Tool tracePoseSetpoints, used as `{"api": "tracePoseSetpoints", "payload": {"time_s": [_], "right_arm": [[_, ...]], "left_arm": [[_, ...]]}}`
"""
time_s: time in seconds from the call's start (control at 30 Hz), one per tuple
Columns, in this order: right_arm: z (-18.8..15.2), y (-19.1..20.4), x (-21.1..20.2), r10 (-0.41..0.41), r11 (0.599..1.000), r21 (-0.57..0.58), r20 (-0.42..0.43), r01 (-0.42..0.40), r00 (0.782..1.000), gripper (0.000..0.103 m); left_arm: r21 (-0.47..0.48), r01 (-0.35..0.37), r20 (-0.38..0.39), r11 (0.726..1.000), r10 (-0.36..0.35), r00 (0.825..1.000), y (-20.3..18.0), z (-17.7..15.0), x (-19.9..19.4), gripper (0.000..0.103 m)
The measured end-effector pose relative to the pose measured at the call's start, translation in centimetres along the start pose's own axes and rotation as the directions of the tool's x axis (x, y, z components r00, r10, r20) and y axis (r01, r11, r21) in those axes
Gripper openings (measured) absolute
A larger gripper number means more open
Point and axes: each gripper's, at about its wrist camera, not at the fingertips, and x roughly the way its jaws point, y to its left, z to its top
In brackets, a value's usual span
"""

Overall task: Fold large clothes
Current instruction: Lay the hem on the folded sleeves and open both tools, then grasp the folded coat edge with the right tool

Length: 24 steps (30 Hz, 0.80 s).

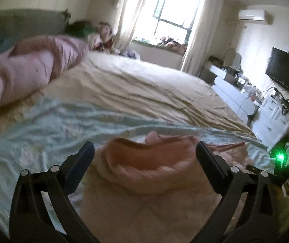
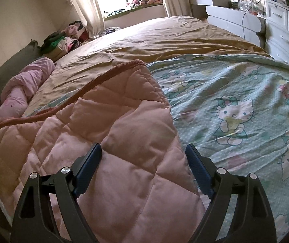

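A pink quilted cover (image 2: pixel 104 131) with a darker pink piped edge lies on the bed, folded over on itself. In the blurred left wrist view its bunched folded edge (image 1: pixel 144 172) sits just beneath my left gripper (image 1: pixel 144 145), whose jaws stand wide open with nothing pressed between them. My right gripper (image 2: pixel 143 146) is open too. It hovers over the cover's right-hand edge, the left finger above the quilt and the right finger over the sheet beside it.
A pale green cartoon-cat sheet (image 2: pixel 235 111) lies under the cover on a tan bedspread (image 2: pixel 164 38). A rolled pink duvet (image 2: pixel 23 87) and a clothes pile (image 2: pixel 63 42) lie along the left. White drawers (image 2: pixel 286 30) stand right of the bed. A green light (image 1: pixel 280 158) glows at the right.
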Motion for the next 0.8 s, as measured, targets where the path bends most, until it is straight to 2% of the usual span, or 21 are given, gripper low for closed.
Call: {"api": "tracePoseSetpoints", "payload": {"time_s": [0.1,0.17,0.27,0.33,0.43,0.47,0.53,0.57,0.6,0.63,0.67,0.7,0.73,0.8], "right_arm": [[0.0,0.0,-0.4,0.000,1.000,-0.002,0.014,0.000,1.000,0.084],[0.0,-0.2,-0.7,-0.002,1.000,-0.009,0.023,0.002,1.000,0.084],[0.0,-0.2,-0.9,-0.010,0.999,-0.034,0.034,0.011,0.999,0.084],[0.0,-0.4,-0.7,-0.011,0.999,-0.039,0.030,0.012,0.999,0.084],[-0.3,-0.7,-0.3,-0.022,0.999,-0.048,0.026,0.023,0.999,0.084],[-0.4,-0.6,-0.3,-0.024,0.998,-0.055,0.025,0.025,0.999,0.082],[-0.8,-0.3,-0.1,-0.004,0.997,-0.082,0.015,0.005,1.000,0.064],[-1.1,-0.1,0.0,-0.011,0.995,-0.099,0.012,0.012,1.000,0.061],[-1.2,0.1,-0.1,-0.021,0.993,-0.114,0.018,0.023,1.000,0.050],[-1.4,0.3,-0.2,-0.026,0.991,-0.130,0.026,0.029,0.999,0.041],[-1.5,0.5,-0.3,-0.020,0.990,-0.141,0.037,0.025,0.999,0.032],[-1.6,0.7,-0.6,-0.020,0.989,-0.147,0.053,0.027,0.998,0.024],[-1.6,0.9,-1.0,-0.016,0.988,-0.151,0.069,0.026,0.997,0.021],[-1.1,1.4,-2.2,-0.020,0.987,-0.156,0.116,0.038,0.993,0.017]], "left_arm": [[0.034,-0.052,0.004,0.998,0.052,0.999,0.5,-0.6,-0.2,0.094],[0.037,-0.107,-0.031,0.994,0.109,0.994,1.8,-1.8,0.7,0.094],[0.025,-0.151,-0.152,0.988,0.153,0.977,4.2,-4.3,3.4,0.094],[0.017,-0.163,-0.259,0.987,0.161,0.952,5.9,-7.1,5.7,0.094],[-0.012,-0.150,-0.329,0.989,0.138,0.934,7.1,-9.8,7.4,0.094],[-0.028,-0.138,-0.339,0.990,0.120,0.933,7.4,-10.6,7.9,0.094],[-0.049,-0.117,-0.333,0.992,0.094,0.938,7.7,-11.3,8.0,0.094],[-0.058,-0.109,-0.321,0.992,0.085,0.943,7.7,-11.4,8.0,0.088],[-0.059,-0.098,-0.312,0.993,0.075,0.947,7.5,-11.3,7.9,0.066],[-0.057,-0.082,-0.299,0.995,0.061,0.952,7.2,-11.1,7.8,0.051],[-0.034,-0.095,-0.286,0.995,0.082,0.955,6.6,-10.9,7.6,0.034],[-0.010,-0.108,-0.282,0.994,0.101,0.954,6.2,-10.7,7.5,0.025],[0.018,-0.109,-0.277,0.994,0.110,0.955,5.6,-10.3,7.5,0.020],[0.054,-0.109,-0.245,0.993,0.119,0.962,4.8,-9.1,6.9,0.016]]}}
